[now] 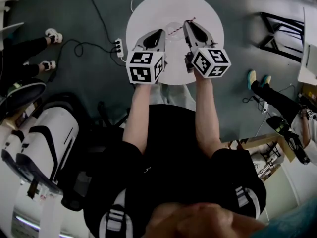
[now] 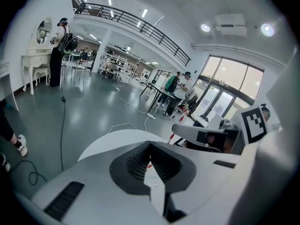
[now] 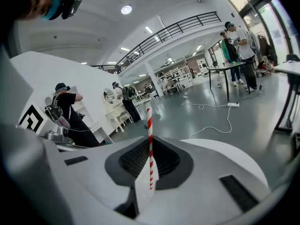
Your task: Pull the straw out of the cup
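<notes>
A red-and-white striped straw [image 1: 184,26] slants over the round white table [image 1: 148,9]. My right gripper [image 1: 189,26] is shut on it. In the right gripper view the straw [image 3: 150,144] stands upright between the dark pads. A clear cup [image 1: 172,29] sits mid-table and barely shows. The straw's lower end lies over the cup, and I cannot tell whether it is still inside. My left gripper [image 1: 161,33] reaches the cup's left rim with its jaws pressed together. In the left gripper view the pads [image 2: 165,165] meet, and the straw [image 2: 172,137] shows just beyond.
A power strip [image 1: 118,46] and black cables lie on the grey floor left of the table. People's shoes are at the far left [image 1: 52,35] and at the right [image 1: 257,78]. A black frame [image 1: 280,33] stands at the right, and white equipment [image 1: 44,143] is at the lower left.
</notes>
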A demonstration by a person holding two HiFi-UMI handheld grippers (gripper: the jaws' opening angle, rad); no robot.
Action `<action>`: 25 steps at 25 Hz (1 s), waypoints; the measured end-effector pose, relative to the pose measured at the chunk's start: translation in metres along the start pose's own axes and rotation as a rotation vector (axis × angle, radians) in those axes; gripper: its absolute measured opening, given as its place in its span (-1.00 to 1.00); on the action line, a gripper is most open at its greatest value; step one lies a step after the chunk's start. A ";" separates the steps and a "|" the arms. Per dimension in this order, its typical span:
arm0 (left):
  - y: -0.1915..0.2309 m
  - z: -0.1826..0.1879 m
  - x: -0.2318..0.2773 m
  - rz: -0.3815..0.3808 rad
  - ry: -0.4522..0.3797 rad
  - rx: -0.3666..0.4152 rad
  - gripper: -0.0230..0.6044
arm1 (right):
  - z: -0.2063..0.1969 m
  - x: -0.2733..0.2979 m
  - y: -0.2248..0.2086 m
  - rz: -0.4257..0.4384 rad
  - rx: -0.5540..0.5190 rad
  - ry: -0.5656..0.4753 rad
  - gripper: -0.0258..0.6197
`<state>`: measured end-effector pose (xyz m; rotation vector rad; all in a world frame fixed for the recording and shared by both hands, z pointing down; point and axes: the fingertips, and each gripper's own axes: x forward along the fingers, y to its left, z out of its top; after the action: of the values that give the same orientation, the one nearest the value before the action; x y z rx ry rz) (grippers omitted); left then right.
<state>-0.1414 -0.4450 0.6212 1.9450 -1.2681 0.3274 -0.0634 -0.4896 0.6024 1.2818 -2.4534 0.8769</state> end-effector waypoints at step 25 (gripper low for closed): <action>-0.133 0.042 -0.095 0.152 -0.348 0.177 -0.90 | 0.083 -0.163 0.047 0.267 -0.281 -0.254 -0.81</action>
<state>-0.0790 -0.3858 0.4763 2.1238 -1.6644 0.1850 -0.0002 -0.4114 0.4427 1.0379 -2.8693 0.4179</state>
